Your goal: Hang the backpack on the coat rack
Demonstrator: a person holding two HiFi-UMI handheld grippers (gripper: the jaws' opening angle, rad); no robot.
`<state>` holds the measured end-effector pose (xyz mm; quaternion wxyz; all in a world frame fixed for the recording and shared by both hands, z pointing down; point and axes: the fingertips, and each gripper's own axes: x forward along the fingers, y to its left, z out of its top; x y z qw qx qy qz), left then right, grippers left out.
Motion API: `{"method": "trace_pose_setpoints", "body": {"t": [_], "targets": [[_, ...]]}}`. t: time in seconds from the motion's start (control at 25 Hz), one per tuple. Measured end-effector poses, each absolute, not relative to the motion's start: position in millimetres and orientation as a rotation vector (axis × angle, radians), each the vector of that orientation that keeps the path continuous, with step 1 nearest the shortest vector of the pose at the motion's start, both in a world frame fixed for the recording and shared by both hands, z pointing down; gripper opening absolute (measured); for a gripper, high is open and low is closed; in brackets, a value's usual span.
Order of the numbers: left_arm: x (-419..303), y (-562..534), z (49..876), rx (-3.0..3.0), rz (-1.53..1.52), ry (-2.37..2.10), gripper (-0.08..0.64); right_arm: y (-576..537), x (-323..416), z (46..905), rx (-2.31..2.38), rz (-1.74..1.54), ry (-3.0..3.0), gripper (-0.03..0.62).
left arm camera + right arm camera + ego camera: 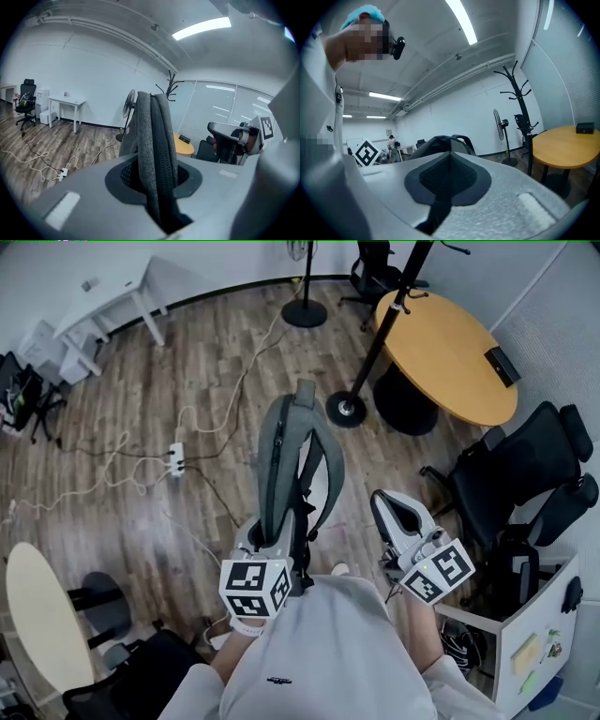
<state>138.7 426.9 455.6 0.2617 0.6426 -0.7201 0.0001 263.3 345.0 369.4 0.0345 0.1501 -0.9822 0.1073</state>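
The left tool (281, 540) gripped the grey backpack (281, 451) by its straps (held upright), ready for the coat rack (373, 357). The right tool (389, 507) was closed, empty.

Round table (448, 351), office chair (521, 472), power strip (175, 459)

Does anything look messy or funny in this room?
Yes. Loose cables snake across the floor around a power strip, which looks messy. The backpack isn't on the coat rack; the left gripper holds it up.
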Motion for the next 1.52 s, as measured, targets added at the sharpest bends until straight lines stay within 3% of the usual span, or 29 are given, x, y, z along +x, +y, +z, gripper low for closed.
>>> {"method": "trace_pose_setpoints", "body": {"t": [0.16, 0.76, 1.32, 1.52], "targets": [[117.9, 421.6, 452.0, 1.787, 0.010, -1.946, 0.109, 341.3, 253.7, 377.3, 0.613, 0.111, -2.954, 0.002], [90.1, 412.0, 460.0, 1.763, -0.001, -1.943, 0.109, 332.2, 237.9, 398.5, 0.699, 0.186, -2.887, 0.027], [56.8, 334.6, 462.1, 1.690, 0.057, -1.985, 0.109, 237.2, 184.7, 415.9, 0.614, 0.307, -2.944, 0.026], [39.3, 285.4, 448.7, 1.709, 0.093, -1.974, 0.107, 201.4, 165.3, 395.1, 0.627, 0.103, -2.922, 0.026]]}}
